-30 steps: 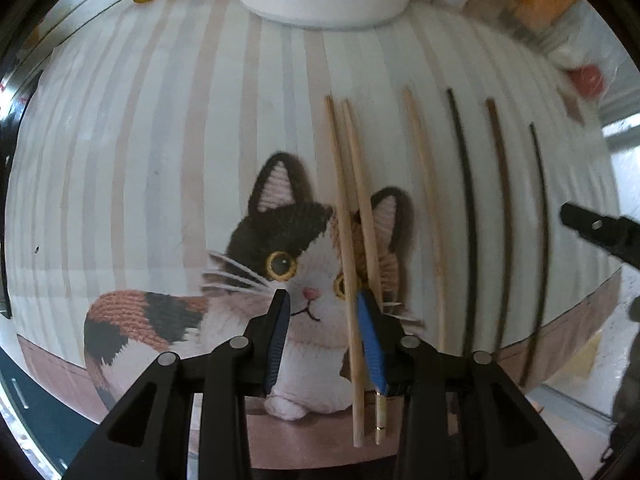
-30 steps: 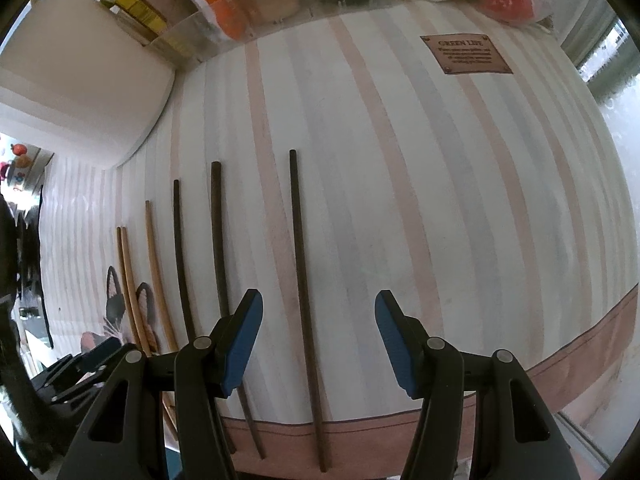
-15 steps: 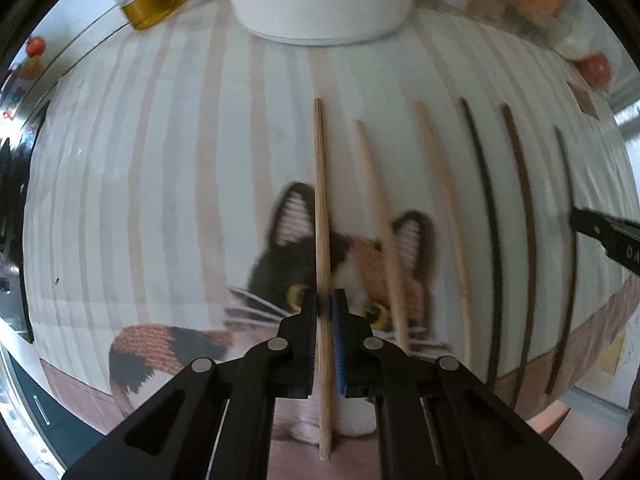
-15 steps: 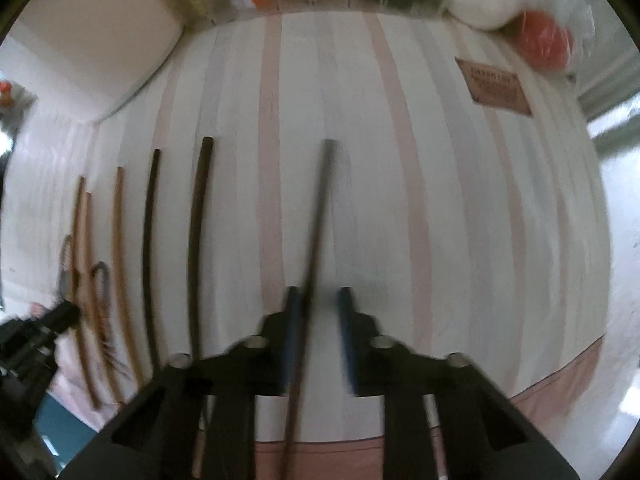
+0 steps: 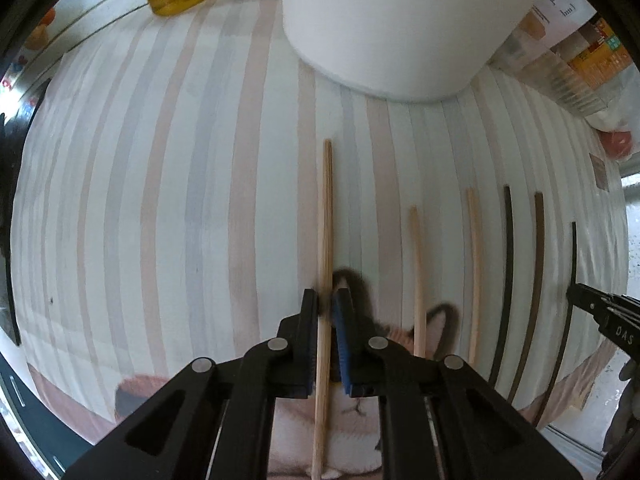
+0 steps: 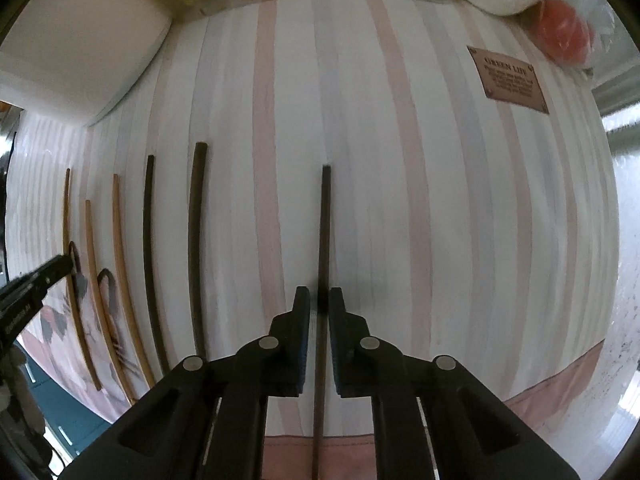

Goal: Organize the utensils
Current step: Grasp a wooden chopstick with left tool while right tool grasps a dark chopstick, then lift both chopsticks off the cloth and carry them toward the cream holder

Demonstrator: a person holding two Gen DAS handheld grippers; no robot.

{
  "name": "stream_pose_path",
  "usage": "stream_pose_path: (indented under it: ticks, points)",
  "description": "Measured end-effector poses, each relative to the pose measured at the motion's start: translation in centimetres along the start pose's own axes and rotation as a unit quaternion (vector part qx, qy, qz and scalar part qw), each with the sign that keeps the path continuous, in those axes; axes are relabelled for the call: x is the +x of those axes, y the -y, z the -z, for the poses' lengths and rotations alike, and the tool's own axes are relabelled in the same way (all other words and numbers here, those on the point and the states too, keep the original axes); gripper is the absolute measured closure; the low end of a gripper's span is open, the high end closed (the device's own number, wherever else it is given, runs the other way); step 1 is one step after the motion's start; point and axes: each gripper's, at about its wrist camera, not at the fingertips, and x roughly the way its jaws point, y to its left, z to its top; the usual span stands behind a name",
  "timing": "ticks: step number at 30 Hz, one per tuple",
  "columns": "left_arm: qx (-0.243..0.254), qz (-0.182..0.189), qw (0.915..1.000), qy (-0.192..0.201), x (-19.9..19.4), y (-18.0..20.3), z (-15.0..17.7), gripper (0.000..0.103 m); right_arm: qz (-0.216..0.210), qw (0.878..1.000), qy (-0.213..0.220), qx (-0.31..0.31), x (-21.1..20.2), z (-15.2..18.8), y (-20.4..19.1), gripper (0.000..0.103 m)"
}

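A: Which step is this?

B: Pick-up, by my reading. The left gripper (image 5: 327, 307) has its jaws pinching a pale wooden chopstick (image 5: 326, 216), and the right gripper (image 6: 319, 299) has its jaws pinching a dark chopstick (image 6: 325, 224).

A: Where do the sticks sit in the jaws?

B: Each runs straight between the jaws and points ahead, over the striped mat (image 6: 400, 160). Whether they are clear of it, I cannot tell.

A: And the rest?

B: Two pale chopsticks (image 5: 416, 280) and dark ones (image 5: 507, 264) lie side by side on the mat.

A: Next?

B: Likely carry each to its matching group, keeping it parallel.
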Motion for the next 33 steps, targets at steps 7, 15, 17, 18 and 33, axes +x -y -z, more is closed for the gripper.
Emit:
stream_pose_path:
  ticks: [7, 15, 17, 18, 33]
  points:
    - [0.016, -0.02, 0.9997, 0.005, -0.9, 2.7, -3.1, 0.098, 0.012, 1.0, -0.003, -0.006, 0.0, -2.4, -0.9, 0.085]
    - [0.019, -0.019, 0.9994, 0.023, -1.2, 4.0, -3.7, 0.099, -0.005, 1.0, 0.017, 0.004, -0.3, -2.5, 0.2, 0.098]
    - [0.02, -0.011, 0.9993, 0.03, -2.6, 3.5, -3.1, 0.099, -0.017, 0.999, 0.029, 0.012, -1.1, -2.4, 1.1, 0.098]
    - [0.019, -0.007, 0.9991, 0.037, -3.4, 3.6, -3.1, 0.099, -0.024, 0.999, 0.036, 0.015, -1.5, -2.3, 1.3, 0.098]
    - [0.025, 0.026, 0.9911, 0.128, -11.8, 2.5, -0.8, 0.099, -0.087, 0.991, 0.102, -0.002, -8.0, -0.4, 1.7, 0.098]
